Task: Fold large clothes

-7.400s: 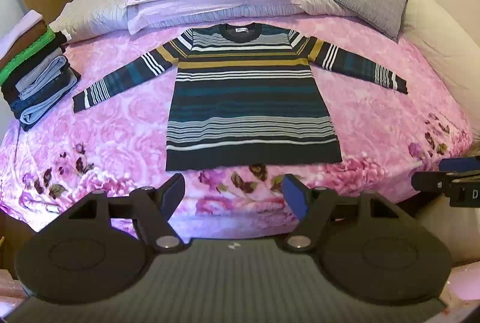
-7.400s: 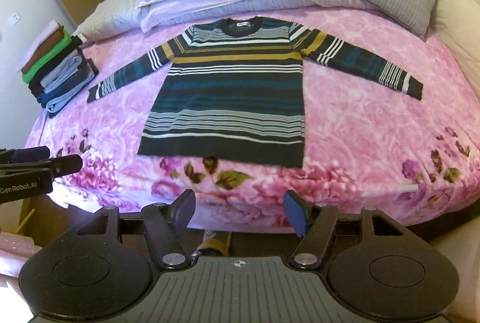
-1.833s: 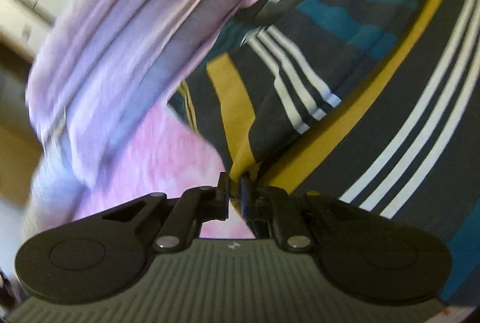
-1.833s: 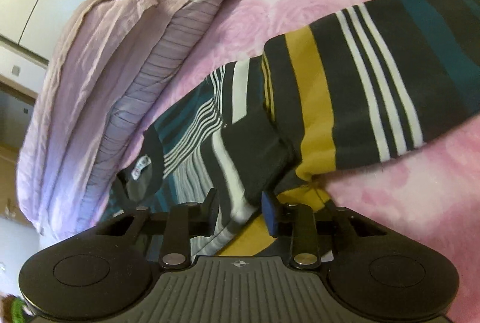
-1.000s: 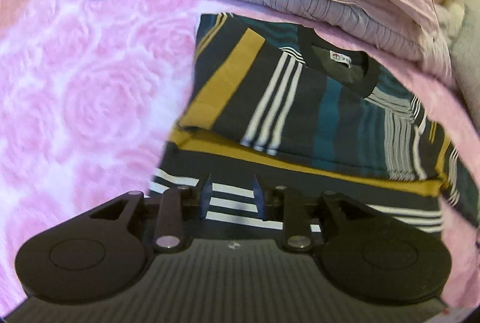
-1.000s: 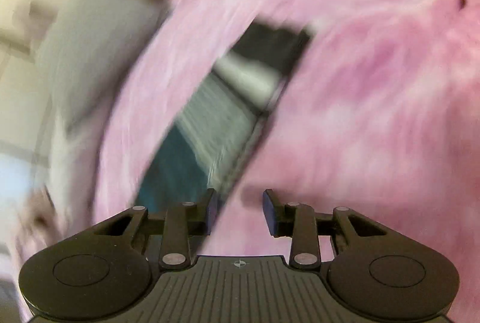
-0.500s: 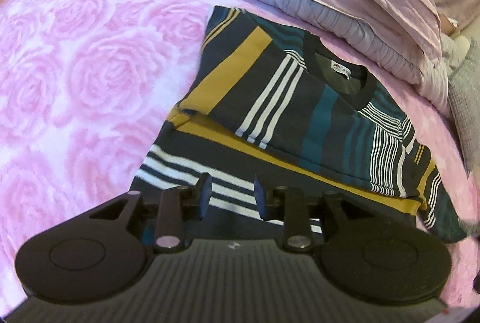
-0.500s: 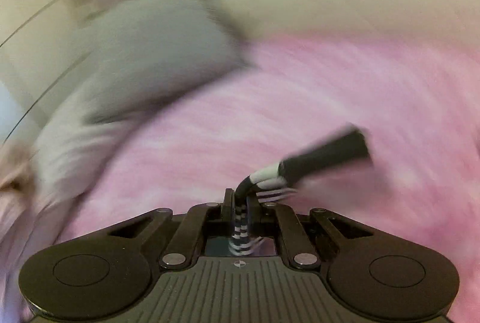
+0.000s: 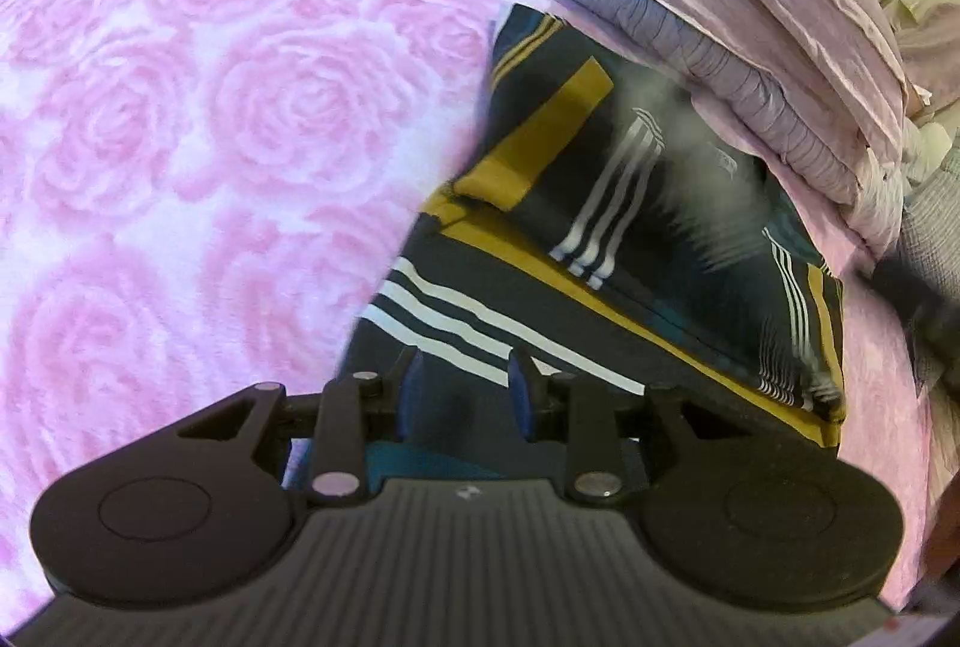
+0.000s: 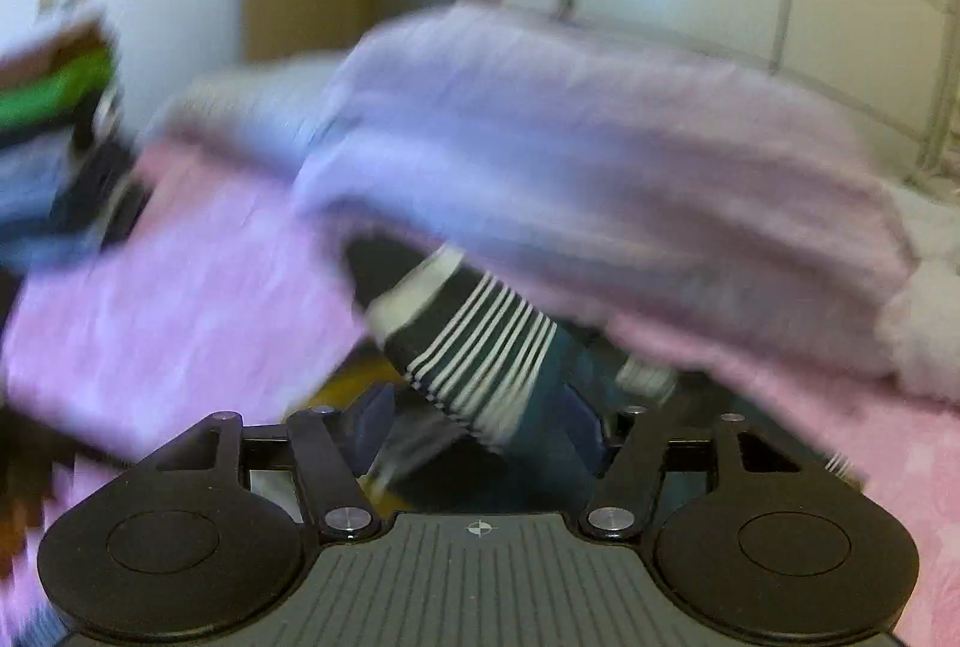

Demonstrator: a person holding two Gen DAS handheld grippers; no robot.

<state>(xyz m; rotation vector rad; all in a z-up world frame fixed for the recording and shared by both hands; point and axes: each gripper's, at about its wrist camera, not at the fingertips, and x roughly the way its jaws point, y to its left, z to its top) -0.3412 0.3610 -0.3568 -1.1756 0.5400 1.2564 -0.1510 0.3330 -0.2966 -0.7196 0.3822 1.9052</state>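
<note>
Right gripper [image 10: 480, 425] jaws opening, striped sleeve [image 10: 474, 353] loose between; sweater [image 9: 600, 251] soft, limp, light; grip at hem corners.

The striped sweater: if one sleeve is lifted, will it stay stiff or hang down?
The striped sweater is probably floppy: its folded sleeve lies flat on the body. The cuff droops between the right hand-held gripper jaws, which are opening. Likely light, not slippery.

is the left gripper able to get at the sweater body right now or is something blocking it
Probably yes. The left gripper hangs just over the striped sweater spread on the pink bedspread, its jaws a little apart with nothing between them. No pillow or other gripper lies between them; the folded-in sleeve sits farther up.
</note>
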